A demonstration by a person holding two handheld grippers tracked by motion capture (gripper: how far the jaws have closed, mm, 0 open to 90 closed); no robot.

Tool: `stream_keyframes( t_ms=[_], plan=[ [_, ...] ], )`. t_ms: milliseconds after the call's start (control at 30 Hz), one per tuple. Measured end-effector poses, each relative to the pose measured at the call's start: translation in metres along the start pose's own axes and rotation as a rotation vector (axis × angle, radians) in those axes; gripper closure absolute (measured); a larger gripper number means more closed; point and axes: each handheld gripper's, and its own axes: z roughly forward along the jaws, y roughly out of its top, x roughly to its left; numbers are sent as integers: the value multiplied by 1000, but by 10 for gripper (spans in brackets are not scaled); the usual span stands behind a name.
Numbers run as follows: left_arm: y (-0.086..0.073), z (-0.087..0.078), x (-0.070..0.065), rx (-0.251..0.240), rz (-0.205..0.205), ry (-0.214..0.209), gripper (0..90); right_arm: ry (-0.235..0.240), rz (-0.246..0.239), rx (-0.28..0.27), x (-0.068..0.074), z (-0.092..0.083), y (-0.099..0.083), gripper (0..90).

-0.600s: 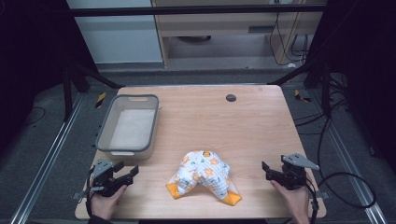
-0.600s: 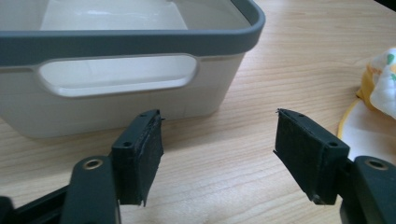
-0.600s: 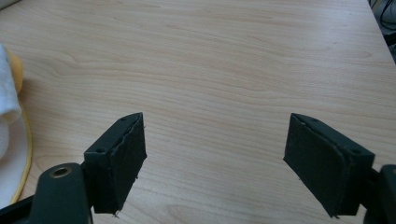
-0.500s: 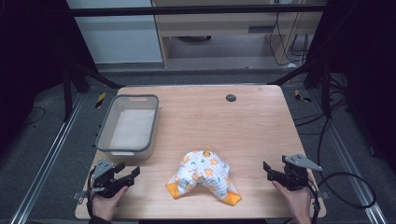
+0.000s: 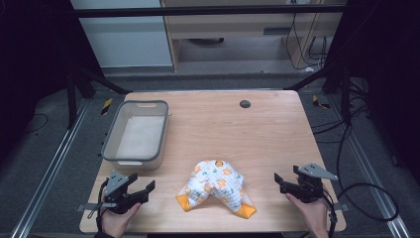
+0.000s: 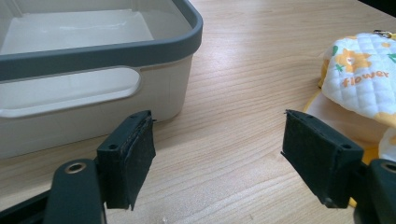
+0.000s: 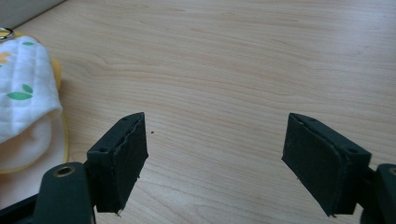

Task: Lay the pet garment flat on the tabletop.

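Quilted cloth [image 5: 216, 187] lay crumpled at the near middle of the wooden surface [image 5: 257, 129], white with orange flower print and an orange-yellow edge, humped up rather than flat. Left gripper [image 5: 132, 191] rested low at the near left corner, jaws wide apart with nothing between them; in its own view the cloth [image 6: 362, 74] sat off to one side and the grey-rimmed bin [image 6: 93, 60] stood just ahead. Right gripper [image 5: 287, 182] sat at the near right, jaws likewise spread and empty, bare wood between them, the cloth [image 7: 23, 88] at the edge of its view. Both grippers flanked the cloth, clear of it. Judged this a ready stance: one tool on either side suits taking the cloth from both ends. Bin [image 5: 134, 133] stood empty at the left, likely the receptacle.
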Motion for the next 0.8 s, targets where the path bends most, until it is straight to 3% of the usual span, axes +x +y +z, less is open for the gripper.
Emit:
stream_keyframes(
  t_ms=[467,800],
  plan=[
    [10,-2,0,-26,5,-19,264,41,-6,-19,3,-1,9,227],
    [47,0,-8,-69,75,-35,278,83,-9,-65,9,-5,37,244]
  ],
)
